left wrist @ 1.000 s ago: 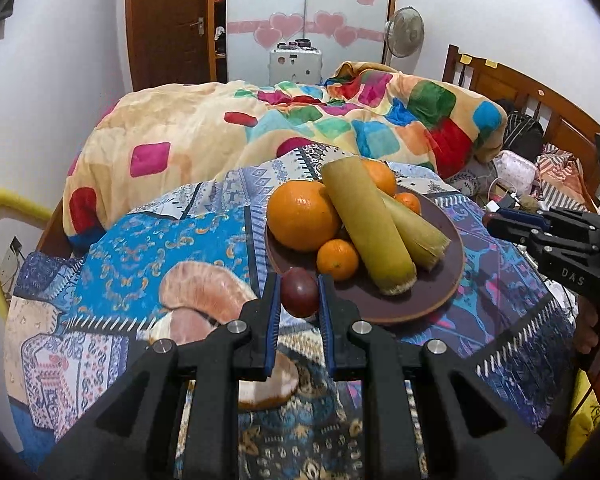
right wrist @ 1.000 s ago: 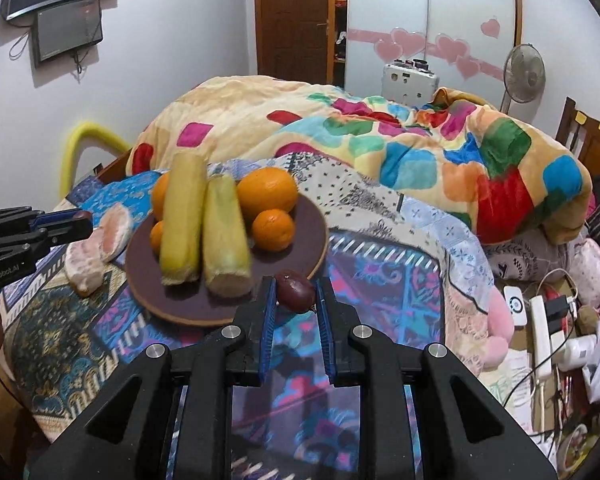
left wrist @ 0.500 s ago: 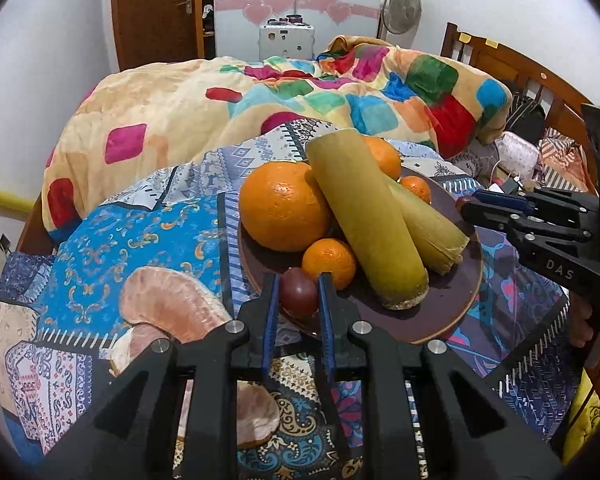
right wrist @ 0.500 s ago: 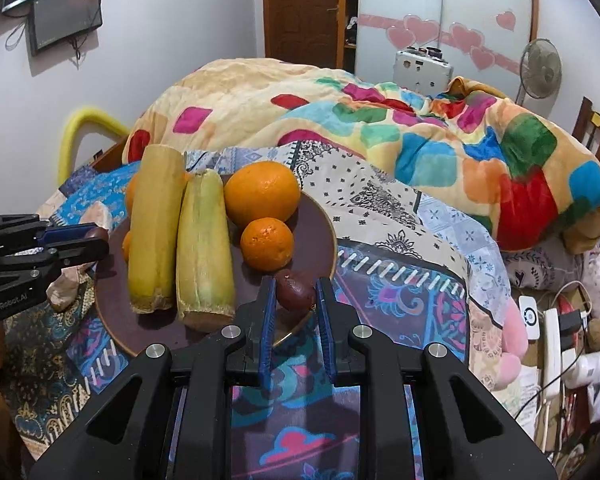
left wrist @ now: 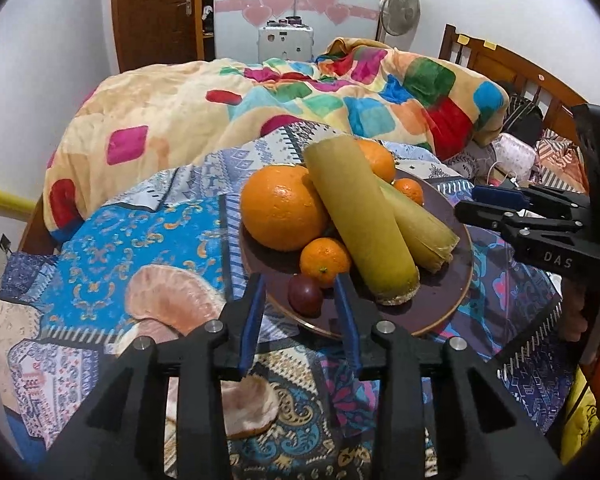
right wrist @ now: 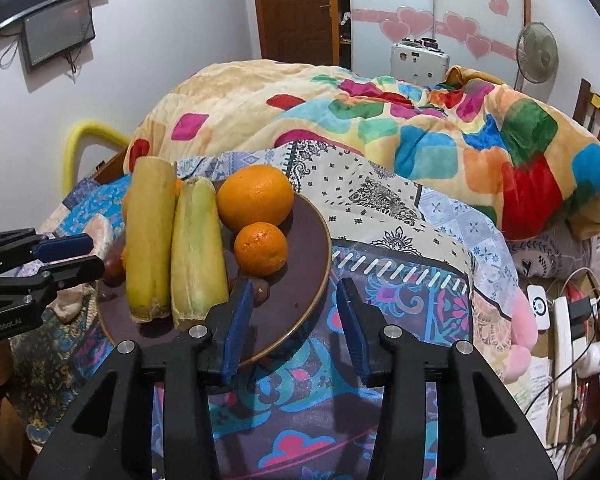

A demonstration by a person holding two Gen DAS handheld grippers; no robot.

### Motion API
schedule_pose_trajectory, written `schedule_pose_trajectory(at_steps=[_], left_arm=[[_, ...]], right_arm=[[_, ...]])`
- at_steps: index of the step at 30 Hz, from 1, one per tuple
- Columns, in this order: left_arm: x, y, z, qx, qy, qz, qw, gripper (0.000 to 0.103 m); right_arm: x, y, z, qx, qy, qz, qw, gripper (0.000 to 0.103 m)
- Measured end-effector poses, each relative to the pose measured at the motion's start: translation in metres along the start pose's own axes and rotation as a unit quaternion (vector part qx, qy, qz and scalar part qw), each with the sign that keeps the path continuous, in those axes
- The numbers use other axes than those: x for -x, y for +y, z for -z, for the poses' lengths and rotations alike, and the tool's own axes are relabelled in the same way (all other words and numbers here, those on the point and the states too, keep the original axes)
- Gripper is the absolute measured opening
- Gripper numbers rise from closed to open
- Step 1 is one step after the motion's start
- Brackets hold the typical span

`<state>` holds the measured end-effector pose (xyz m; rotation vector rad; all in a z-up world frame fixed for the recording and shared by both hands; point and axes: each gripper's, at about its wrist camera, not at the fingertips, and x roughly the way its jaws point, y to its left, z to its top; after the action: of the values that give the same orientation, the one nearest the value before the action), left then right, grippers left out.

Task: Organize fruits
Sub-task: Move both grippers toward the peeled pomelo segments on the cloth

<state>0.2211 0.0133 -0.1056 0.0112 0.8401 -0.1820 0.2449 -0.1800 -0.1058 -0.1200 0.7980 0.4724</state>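
A brown plate [left wrist: 448,304] on the patterned cloth holds two corn cobs [left wrist: 360,220], oranges [left wrist: 284,208], small tangerines [left wrist: 325,260] and dark purple fruits. My left gripper [left wrist: 300,292] is open, with a purple fruit [left wrist: 305,294] lying free on the plate rim between its fingers. My right gripper [right wrist: 294,288] is open over the plate [right wrist: 308,240]; another purple fruit [right wrist: 260,291] rests on the plate beside its left finger. The left gripper also shows in the right wrist view [right wrist: 66,258], and the right gripper in the left wrist view [left wrist: 488,204].
Peeled pomelo pieces [left wrist: 168,296] lie on the cloth left of the plate. A bunched colourful quilt [left wrist: 300,108] lies behind. Chargers and cables [right wrist: 560,320] lie at the right, by a wooden headboard [left wrist: 520,68].
Both grippers moved in over the plate and opened. Each let go of its purple fruit, which now rests on the plate.
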Motion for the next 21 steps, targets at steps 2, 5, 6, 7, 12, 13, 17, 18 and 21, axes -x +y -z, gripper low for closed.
schedule_pose_trajectory(at_steps=[2,5,6,7,12,13,17,18,21], left_arm=[[0.007,0.002,0.001,0.001,-0.005,-0.009,0.9999,0.052],[0.021,0.009,0.007,0.0,-0.011,-0.025,0.9996,0.067],[0.026,0.013,0.01,-0.001,-0.01,-0.035,0.9993,0.069],[0.028,0.015,0.012,-0.001,-0.007,-0.042,0.9991,0.071],[0.03,0.028,0.029,0.011,0.008,-0.074,0.9972,0.097],[0.03,0.029,0.032,0.009,0.012,-0.075,0.9971,0.098],[0.019,0.028,0.043,0.0,0.031,-0.1,0.9946,0.099],[0.015,0.028,0.044,0.001,0.037,-0.103,0.994,0.099],[0.0,0.03,0.046,0.016,0.057,-0.098,0.9934,0.099]], right_arm=[[0.008,0.001,0.0,-0.001,-0.006,-0.003,1.0,0.04],[0.018,0.005,0.002,0.004,-0.013,-0.001,1.0,0.04],[0.02,0.007,0.003,0.005,-0.015,-0.001,1.0,0.04],[0.023,0.008,0.004,0.007,-0.016,-0.002,1.0,0.04],[0.03,0.019,0.01,0.015,-0.019,-0.009,1.0,0.048],[0.03,0.021,0.011,0.018,-0.02,-0.007,1.0,0.048],[0.031,0.03,0.014,0.035,-0.021,0.001,0.999,0.048],[0.031,0.033,0.015,0.039,-0.021,0.001,0.999,0.048],[0.031,0.038,0.016,0.045,-0.021,-0.003,0.999,0.048]])
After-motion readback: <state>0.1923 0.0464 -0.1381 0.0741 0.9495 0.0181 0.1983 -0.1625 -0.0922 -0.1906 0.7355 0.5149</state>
